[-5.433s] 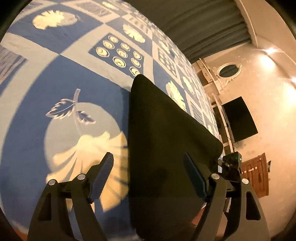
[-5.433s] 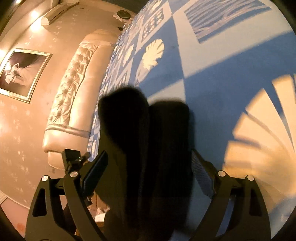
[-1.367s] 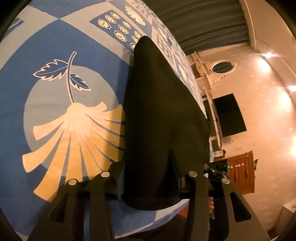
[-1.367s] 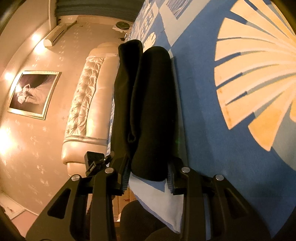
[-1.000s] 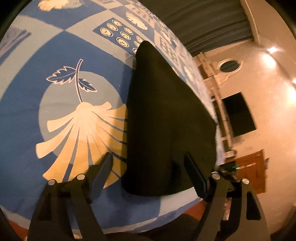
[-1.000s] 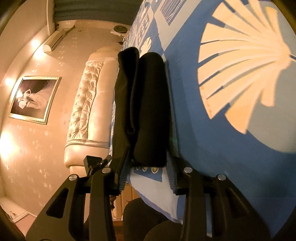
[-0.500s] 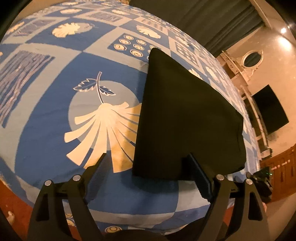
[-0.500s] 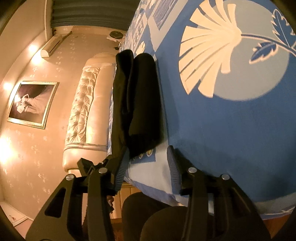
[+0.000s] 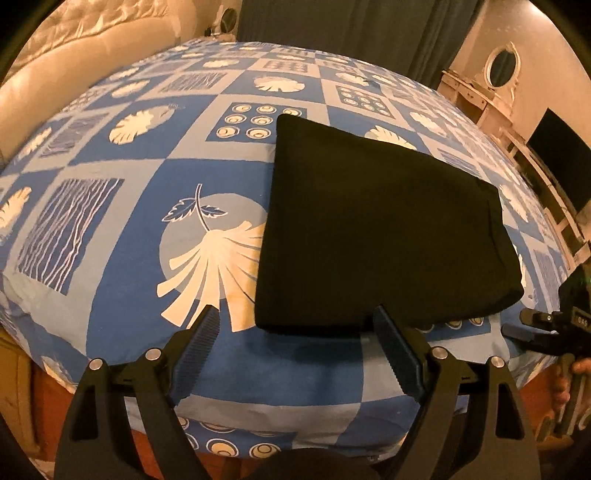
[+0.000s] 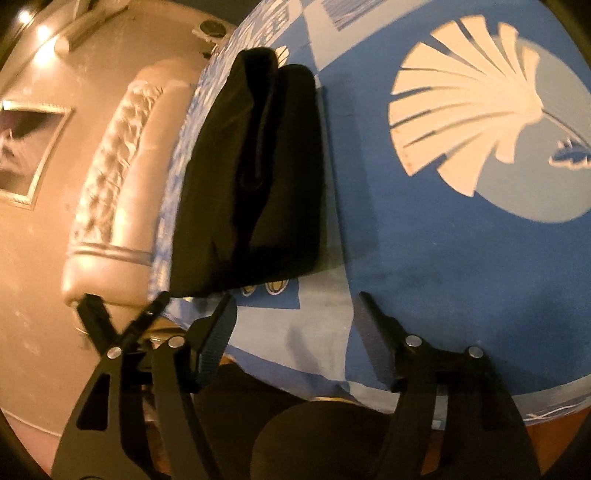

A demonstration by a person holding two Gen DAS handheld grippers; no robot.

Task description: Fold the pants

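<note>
Black pants (image 9: 373, 229) lie folded into a compact rectangle on the blue patterned bedspread (image 9: 122, 236). My left gripper (image 9: 295, 321) hangs open just short of the near edge of the fold, nothing between its fingers. In the right wrist view the same pants (image 10: 255, 177) show their stacked layers from the side. My right gripper (image 10: 295, 306) is pulled back from them over the bed's edge, its jaws opening with only bedspread (image 10: 461, 258) behind them. The right gripper's body (image 9: 554, 328) shows at the right edge of the left wrist view.
A padded cream headboard (image 10: 110, 177) and a framed picture (image 10: 22, 147) stand to the left in the right wrist view. Dark curtains (image 9: 351, 29), a white dresser with an oval mirror (image 9: 498, 70) and a dark screen (image 9: 561, 155) lie beyond the bed.
Both grippers let go of the folded pants and drew back from the near edge. The left one rose and tilted, bringing the whole bed into view. The right jaws have spread wider.
</note>
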